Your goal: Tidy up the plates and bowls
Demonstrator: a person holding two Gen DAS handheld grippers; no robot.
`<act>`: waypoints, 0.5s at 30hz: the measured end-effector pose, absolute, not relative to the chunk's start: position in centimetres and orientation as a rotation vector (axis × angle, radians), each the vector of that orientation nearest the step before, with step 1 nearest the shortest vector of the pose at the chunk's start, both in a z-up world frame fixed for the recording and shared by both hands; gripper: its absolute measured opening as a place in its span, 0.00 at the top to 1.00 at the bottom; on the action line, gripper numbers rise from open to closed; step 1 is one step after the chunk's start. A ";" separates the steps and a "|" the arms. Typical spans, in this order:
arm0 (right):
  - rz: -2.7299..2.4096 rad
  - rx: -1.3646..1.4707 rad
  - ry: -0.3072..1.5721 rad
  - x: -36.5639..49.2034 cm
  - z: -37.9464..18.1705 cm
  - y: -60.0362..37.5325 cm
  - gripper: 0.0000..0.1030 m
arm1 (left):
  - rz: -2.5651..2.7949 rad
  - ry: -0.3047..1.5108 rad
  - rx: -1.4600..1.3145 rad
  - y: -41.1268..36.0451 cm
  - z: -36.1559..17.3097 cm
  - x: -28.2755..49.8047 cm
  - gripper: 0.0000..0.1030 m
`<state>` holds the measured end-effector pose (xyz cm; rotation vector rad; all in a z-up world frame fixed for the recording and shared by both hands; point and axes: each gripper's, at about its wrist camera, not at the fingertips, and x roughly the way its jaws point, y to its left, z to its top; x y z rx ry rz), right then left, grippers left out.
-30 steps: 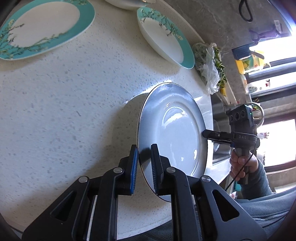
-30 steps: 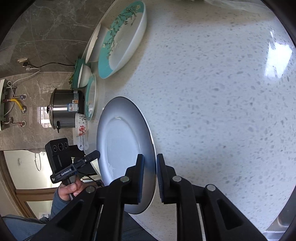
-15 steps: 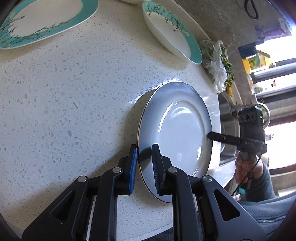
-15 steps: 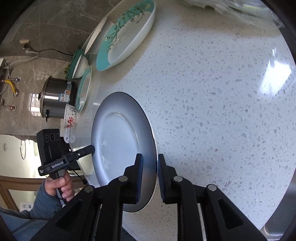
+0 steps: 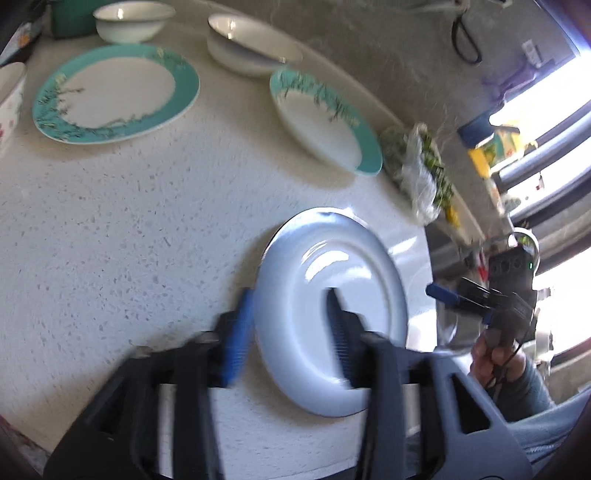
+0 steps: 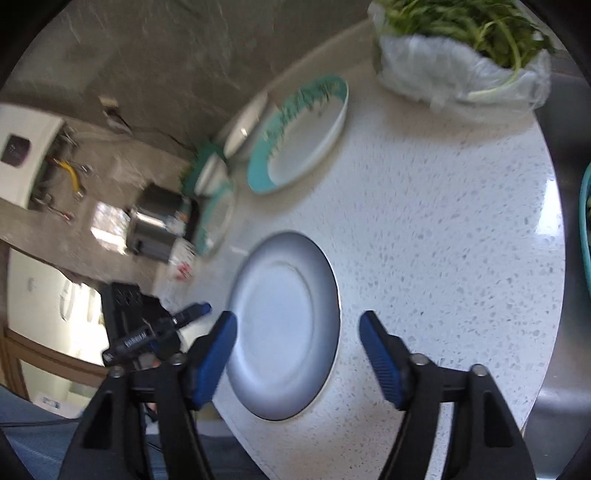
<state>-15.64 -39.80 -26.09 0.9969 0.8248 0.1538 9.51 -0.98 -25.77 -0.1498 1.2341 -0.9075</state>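
So the white plate [image 5: 328,314] is lying flat on the speckled counter [image 5: 129,229] now, close to the near edge, with nothing gripping it. The left gripper [image 5: 291,332] has just been opening its jaws; they stand apart, straddling the plate's near rim without pressing on it, though that view is pretty blurred. The right gripper [image 6: 299,343] has also just been opening and its jaws are spread wide, the plate's rim between them, with clear gaps on both sides. Further back on the counter there's a teal-rimmed plate [image 5: 114,92], a teal-rimmed deep dish [image 5: 325,122], and two white bowls [image 5: 129,22] near the wall. A bag of greens [image 6: 461,48] sits by the far corner. From the left wrist view you can see the person's hand [image 5: 495,354] around the right gripper's handle.
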 end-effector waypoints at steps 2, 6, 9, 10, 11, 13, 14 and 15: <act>0.188 1.058 0.770 -16.2 -26.2 -40.4 0.19 | -0.902 1.195 -0.169 -1.3 -25.1 8.6 0.43; 0.281 1.165 0.679 -15.7 -26.2 -40.3 0.15 | -0.849 1.171 -0.209 -0.9 -24.0 7.3 0.31; 0.390 1.202 0.662 -12.8 -25.4 -38.5 0.12 | -0.810 1.188 -0.234 0.4 -23.3 6.7 0.31; 0.439 1.225 0.665 -11.3 -25.3 -37.7 0.11 | -0.795 1.191 -0.235 0.8 -23.0 6.6 0.31; 0.477 1.239 0.676 -10.1 -25.0 -36.7 0.11 | -0.780 1.202 -0.232 1.3 -22.6 6.6 0.31; 0.531 1.224 0.714 -7.3 -24.2 -34.9 0.10 | -0.765 1.256 -0.217 1.7 -21.5 7.2 0.31; 0.540 1.186 0.749 -5.7 -23.5 -33.9 0.10 | -0.747 1.272 -0.186 1.6 -20.6 7.8 0.31; 0.542 1.146 0.764 -4.1 -22.6 -32.9 0.10 | -0.726 1.266 -0.146 1.9 -19.6 8.7 0.31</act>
